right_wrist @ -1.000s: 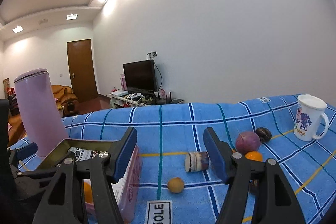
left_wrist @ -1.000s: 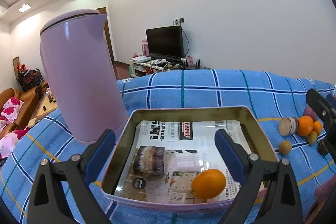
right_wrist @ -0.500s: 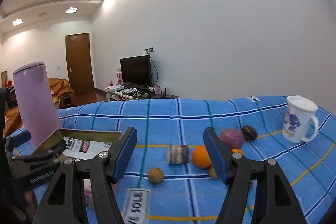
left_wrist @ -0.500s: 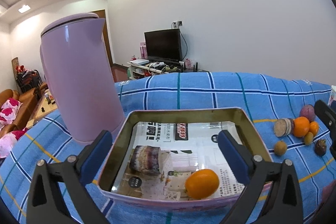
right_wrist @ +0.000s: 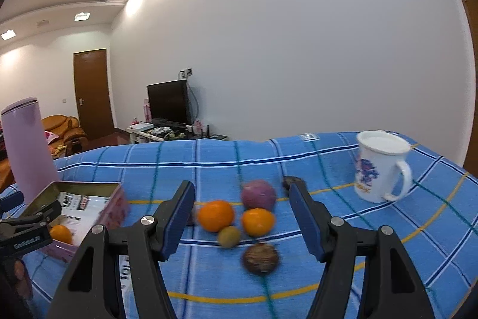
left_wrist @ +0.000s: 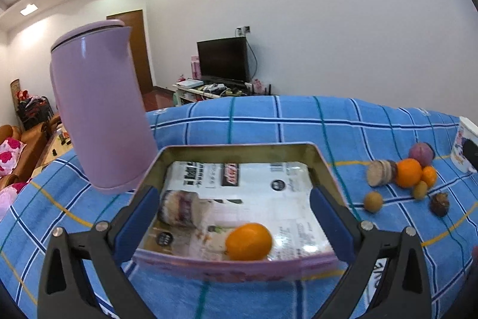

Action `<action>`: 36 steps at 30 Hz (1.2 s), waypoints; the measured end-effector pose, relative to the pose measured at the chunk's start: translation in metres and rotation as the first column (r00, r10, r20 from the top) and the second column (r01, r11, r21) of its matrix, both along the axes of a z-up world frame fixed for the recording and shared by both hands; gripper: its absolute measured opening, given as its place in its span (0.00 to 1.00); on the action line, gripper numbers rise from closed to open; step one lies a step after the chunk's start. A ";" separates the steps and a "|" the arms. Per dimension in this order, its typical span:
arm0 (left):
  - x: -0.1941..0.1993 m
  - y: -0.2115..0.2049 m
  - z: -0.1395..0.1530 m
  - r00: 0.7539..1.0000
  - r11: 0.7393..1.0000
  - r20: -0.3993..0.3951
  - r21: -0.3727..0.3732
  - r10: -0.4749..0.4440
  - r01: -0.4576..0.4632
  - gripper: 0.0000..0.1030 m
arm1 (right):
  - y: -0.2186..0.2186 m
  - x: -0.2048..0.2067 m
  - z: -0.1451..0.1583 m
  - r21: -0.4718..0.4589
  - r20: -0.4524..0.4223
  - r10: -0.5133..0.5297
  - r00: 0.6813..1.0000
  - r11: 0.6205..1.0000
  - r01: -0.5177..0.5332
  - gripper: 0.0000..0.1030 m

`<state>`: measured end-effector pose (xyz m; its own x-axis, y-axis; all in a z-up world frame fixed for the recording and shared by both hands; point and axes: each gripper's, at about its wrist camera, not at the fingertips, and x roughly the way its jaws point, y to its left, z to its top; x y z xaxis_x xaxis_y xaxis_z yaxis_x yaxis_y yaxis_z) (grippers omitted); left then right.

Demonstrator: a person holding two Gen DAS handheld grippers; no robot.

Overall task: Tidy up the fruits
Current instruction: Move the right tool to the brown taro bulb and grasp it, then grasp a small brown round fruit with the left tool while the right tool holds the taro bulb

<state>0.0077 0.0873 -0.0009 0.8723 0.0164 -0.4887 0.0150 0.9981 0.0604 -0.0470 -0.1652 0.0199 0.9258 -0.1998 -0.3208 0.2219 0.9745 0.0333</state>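
A: Where does the fruit stand on the desk with its blue checked cloth?

B: One orange lies inside the metal tin, near its front wall, on printed paper. The rest sits in a loose cluster to the tin's right: a larger orange, a smaller orange, a purple round fruit behind them, a small green-brown fruit in front, and a dark brown fruit nearest the camera.

A: And the two tools?

B: The left gripper is spread wide, its blue pads flanking the tin's side walls without pressing them; its jaws have just been opening, with only the tin's front end between them. The right gripper hangs partly spread above the cluster, pinching nothing.

A: How much room is there at the edges?

B: A purple kettle stands just beside the tin's far left corner. A white mug stands well apart from the fruit, near the desk's right edge. Bare cloth runs between tin and cluster and along the far edge.
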 end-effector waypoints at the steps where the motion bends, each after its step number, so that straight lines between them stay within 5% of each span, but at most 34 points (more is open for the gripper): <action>1: -0.002 -0.003 0.000 1.000 1.000 0.001 0.004 -0.006 0.006 1.00 | -0.004 -0.001 0.001 0.003 -0.001 -0.007 1.000 1.000 0.007 0.65; 11: -0.014 -0.039 0.000 0.995 0.994 -0.027 0.056 -0.097 0.099 1.00 | -0.057 -0.010 -0.001 0.077 -0.049 -0.080 0.996 0.993 0.084 0.65; 16: -0.018 -0.057 -0.003 0.982 0.983 -0.077 0.040 -0.175 0.179 0.99 | -0.068 0.005 -0.011 0.152 -0.164 0.023 0.986 0.988 0.003 0.65; 21: -0.015 -0.064 0.000 0.971 0.978 -0.120 -0.005 -0.208 0.209 0.97 | -0.050 0.029 -0.028 0.192 -0.315 0.199 0.928 0.971 -0.142 0.65; 26: -0.013 -0.073 0.008 0.969 0.975 -0.111 0.001 -0.221 0.222 0.93 | -0.044 0.048 -0.045 0.203 -0.432 0.229 0.872 0.967 -0.153 0.64; 28: -0.011 -0.084 0.008 0.964 0.969 -0.114 0.031 -0.239 0.244 0.91 | -0.046 0.055 -0.054 0.232 -0.472 0.233 0.850 0.963 -0.135 0.54; 31: -0.008 -0.100 0.006 0.955 0.961 -0.129 0.044 -0.266 0.273 0.87 | -0.047 0.056 -0.056 0.230 -0.483 0.241 0.842 0.962 -0.144 0.51; 33: -0.004 -0.109 0.004 0.948 0.957 -0.148 0.030 -0.283 0.290 0.87 | -0.044 0.055 -0.056 0.206 -0.492 0.235 0.838 0.967 -0.151 0.41; 36: 0.003 -0.125 -0.001 0.934 0.949 -0.186 0.024 -0.304 0.314 0.75 | -0.045 0.054 -0.056 0.212 -0.488 0.245 0.838 0.964 -0.159 0.40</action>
<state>0.0106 -0.0378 -0.0023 0.7372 -0.2107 -0.6420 0.3377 0.9379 0.0800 0.0075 -0.2106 -0.0363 0.6398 0.0661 -0.7657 0.0486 0.9908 0.1262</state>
